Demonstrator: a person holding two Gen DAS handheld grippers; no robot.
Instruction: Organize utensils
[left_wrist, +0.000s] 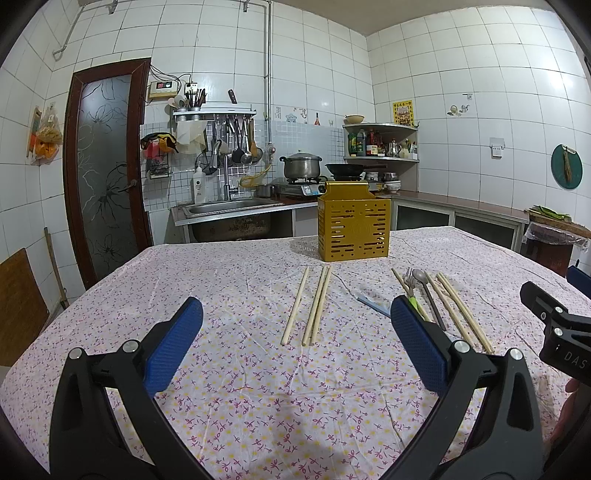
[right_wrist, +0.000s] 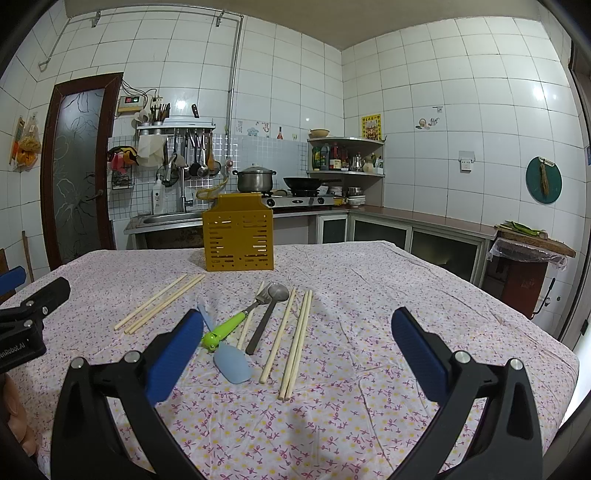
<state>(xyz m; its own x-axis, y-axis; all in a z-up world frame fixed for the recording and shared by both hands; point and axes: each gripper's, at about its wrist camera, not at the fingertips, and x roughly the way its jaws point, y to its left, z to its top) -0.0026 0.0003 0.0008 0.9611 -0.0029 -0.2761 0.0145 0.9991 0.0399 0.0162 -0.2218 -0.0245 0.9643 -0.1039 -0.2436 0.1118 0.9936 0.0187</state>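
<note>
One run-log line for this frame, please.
phase: before first pick | left gripper: open, empty | right gripper: open, empty | chopsticks, fork, spoon: on tablecloth | yellow holder: upright

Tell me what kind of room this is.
A home kitchen, most likely: a steel sink under hanging ladles, a pot and wok on a gas stove, and white tiled walls.

Floral tablecloth; steel pot, black wok on stove.
</note>
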